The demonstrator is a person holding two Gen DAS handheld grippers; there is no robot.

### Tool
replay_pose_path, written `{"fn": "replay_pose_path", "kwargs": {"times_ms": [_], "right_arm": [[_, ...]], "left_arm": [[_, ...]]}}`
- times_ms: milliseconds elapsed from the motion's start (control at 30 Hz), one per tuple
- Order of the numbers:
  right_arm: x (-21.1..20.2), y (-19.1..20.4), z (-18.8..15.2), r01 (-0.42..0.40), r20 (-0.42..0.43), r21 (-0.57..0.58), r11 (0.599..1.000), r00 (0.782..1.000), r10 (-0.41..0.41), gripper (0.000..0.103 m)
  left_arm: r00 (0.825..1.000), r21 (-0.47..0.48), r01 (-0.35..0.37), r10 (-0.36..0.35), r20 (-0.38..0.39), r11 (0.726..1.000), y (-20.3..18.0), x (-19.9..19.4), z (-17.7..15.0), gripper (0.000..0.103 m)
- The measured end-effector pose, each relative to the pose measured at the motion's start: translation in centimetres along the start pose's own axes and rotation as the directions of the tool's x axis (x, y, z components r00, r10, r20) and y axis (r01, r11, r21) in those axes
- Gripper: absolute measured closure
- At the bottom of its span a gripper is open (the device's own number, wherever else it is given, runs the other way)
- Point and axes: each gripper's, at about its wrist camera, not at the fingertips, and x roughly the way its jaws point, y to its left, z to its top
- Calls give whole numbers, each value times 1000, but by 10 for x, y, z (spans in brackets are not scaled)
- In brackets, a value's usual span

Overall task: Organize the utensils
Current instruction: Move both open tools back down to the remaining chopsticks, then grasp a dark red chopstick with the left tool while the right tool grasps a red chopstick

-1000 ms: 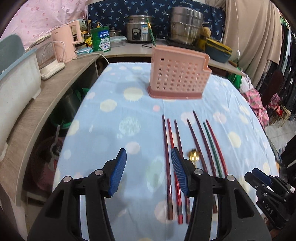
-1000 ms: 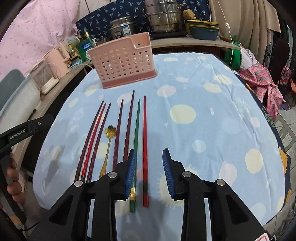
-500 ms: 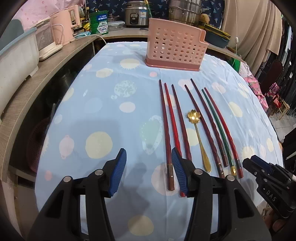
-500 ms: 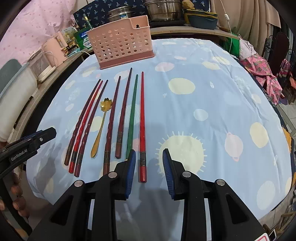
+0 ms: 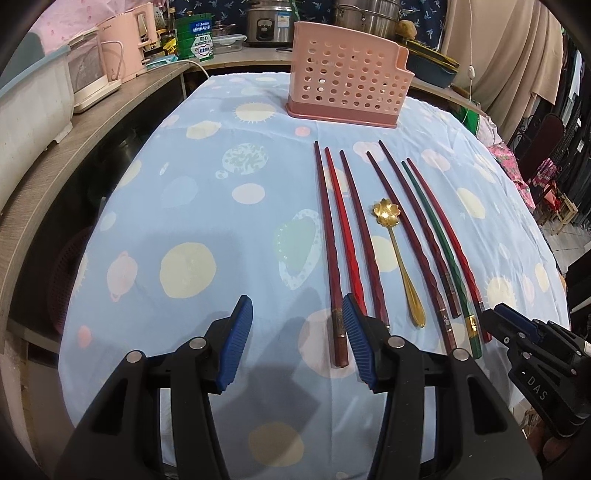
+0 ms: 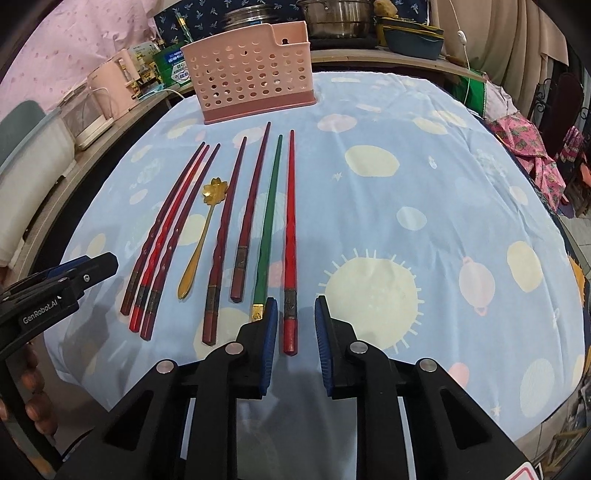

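Several red and dark red chopsticks, one green chopstick and a gold flower-bowled spoon lie side by side on the blue patterned tablecloth. A pink perforated utensil holder stands upright at the far end, also in the right wrist view. My left gripper is open and empty, just left of the leftmost chopstick's near end. My right gripper is open, its fingers on either side of the near end of the rightmost red chopstick.
A wooden counter runs along the left with a pink kettle, a white appliance and a green tin. Steel pots and a rice cooker stand behind the holder. Clothes and chairs are on the right.
Both grippers have pulled back toward the near table edge and dropped lower. The right gripper now brackets the rightmost red chopstick's end. The utensils have not moved.
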Motion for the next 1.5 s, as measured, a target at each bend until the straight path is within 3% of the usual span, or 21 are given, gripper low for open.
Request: {"fn": "replay_pose_path", "kwargs": {"times_ms": [400,967,1133,1333,1500], "right_arm": [[6,0,-4,6,-13,-5,1000,1000,-6,96],[7,3,-5,19,-9,-20,1000,1000,-19,96],[7,3,-5,20,-9,-21,1000,1000,-20,96],[7,3,-5,20,-8,-22,1000,1000,-20,96],[6,3,-5,17,-6,-19,1000,1000,-17,96]], "left_arm": [[1000,10,8,-8,-21,1000,-3,5,-6,55],[998,29,13,-11,-62,999,-6,19,-13,56],[998,33,14,-12,-57,999,-5,19,-13,69],[998,31,15,-13,-57,999,-3,19,-13,93],[998,27,23,-21,-58,999,-2,18,-12,96]]}}
